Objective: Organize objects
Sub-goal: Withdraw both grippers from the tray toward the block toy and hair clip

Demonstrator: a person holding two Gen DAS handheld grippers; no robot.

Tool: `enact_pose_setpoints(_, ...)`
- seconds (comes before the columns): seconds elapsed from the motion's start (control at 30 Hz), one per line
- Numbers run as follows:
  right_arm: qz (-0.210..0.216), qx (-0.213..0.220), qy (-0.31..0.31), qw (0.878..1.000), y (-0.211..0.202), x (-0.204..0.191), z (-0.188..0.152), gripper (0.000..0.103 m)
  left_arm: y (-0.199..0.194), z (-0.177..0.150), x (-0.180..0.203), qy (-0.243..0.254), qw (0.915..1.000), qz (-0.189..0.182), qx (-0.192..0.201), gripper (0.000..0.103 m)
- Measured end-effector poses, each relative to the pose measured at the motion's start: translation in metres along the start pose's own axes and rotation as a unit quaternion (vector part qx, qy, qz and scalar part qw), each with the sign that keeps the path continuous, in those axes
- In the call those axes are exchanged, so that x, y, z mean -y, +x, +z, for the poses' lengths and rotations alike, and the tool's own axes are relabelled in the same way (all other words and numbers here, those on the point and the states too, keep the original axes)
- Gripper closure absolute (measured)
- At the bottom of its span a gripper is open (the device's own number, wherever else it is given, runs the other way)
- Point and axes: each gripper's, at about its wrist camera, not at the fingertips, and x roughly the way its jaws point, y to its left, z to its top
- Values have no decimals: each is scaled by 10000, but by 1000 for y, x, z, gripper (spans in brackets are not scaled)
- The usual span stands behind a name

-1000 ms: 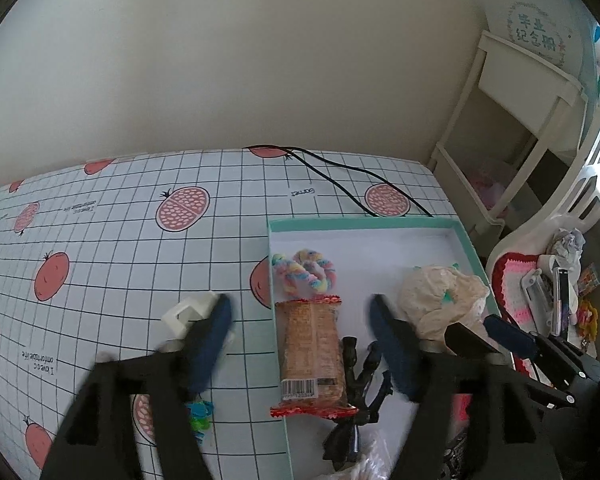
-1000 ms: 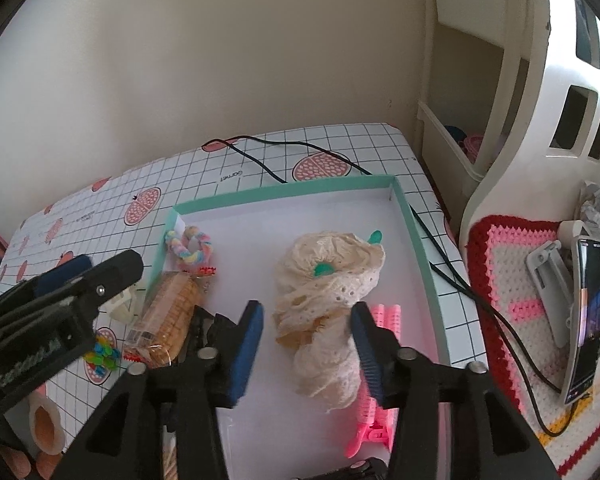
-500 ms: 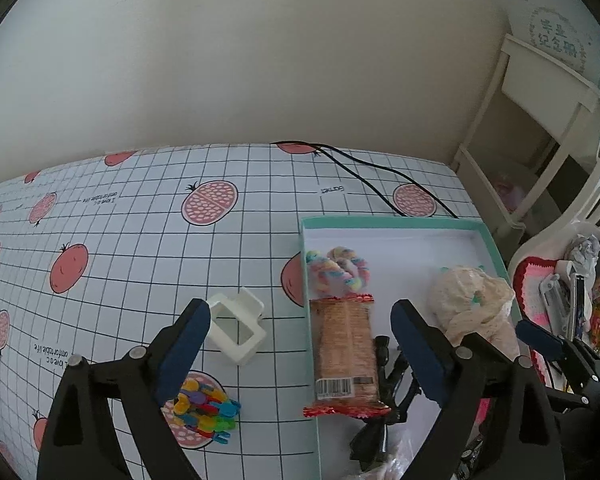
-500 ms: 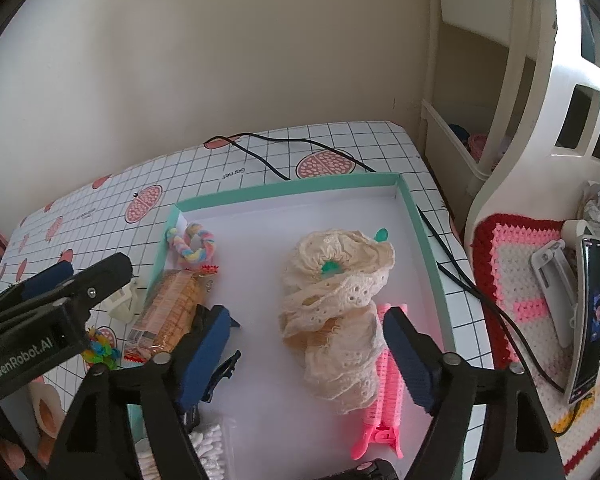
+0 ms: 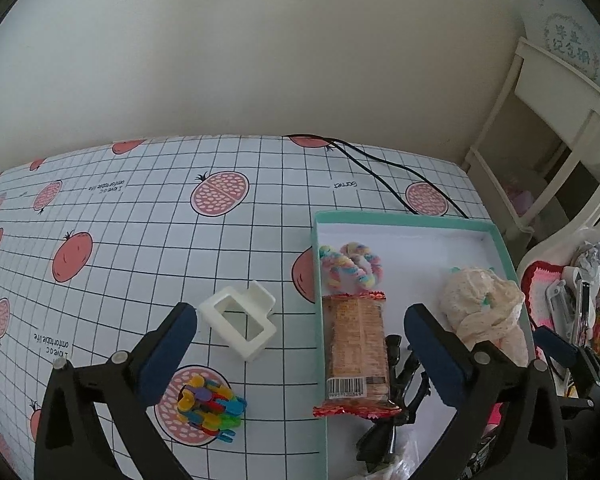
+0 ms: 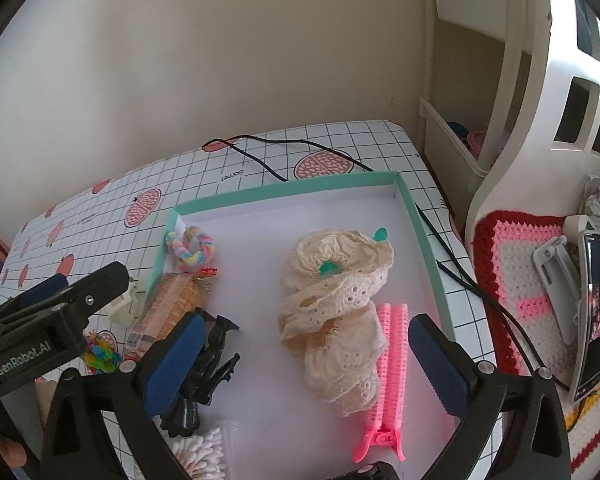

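Note:
My left gripper (image 5: 300,348) is open and empty over the teal box's (image 5: 320,280) left rim. A white claw clip (image 5: 240,324) and a bunch of small coloured clips (image 5: 210,404) lie on the tablecloth left of the box. Inside the box lie a pastel braided ring (image 5: 350,266), a biscuit pack (image 5: 356,348), a black clip (image 6: 208,364), a cream lace cloth (image 6: 336,292), a pink hair clip (image 6: 388,368) and cotton swabs (image 6: 200,452). My right gripper (image 6: 306,360) is open, held over the lace cloth and gripping nothing.
A black cable (image 5: 380,168) runs across the pomegranate-print tablecloth (image 5: 140,240) behind the box. White shelving (image 6: 460,140) stands at the table's right end. Beside it, a crocheted mat (image 6: 520,272) holds a phone (image 6: 592,312) on a stand.
Both grippers have opened wide. The left one has pulled back and to the left, bringing the white claw clip and the coloured clips into its view. The right one has drawn back slightly.

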Motion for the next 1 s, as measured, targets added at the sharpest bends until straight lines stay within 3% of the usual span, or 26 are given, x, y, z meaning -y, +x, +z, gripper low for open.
enact_pose_setpoints(0.6,91,-8,-29,10000,-1,-11,2,0,-8,2,-7,-1,10000,-20,51,0)
enact_pose_setpoints(1.0,317,106,-282,9990,-12,-56,9,0,-35,12,-51,-183,9992,166,300,0)
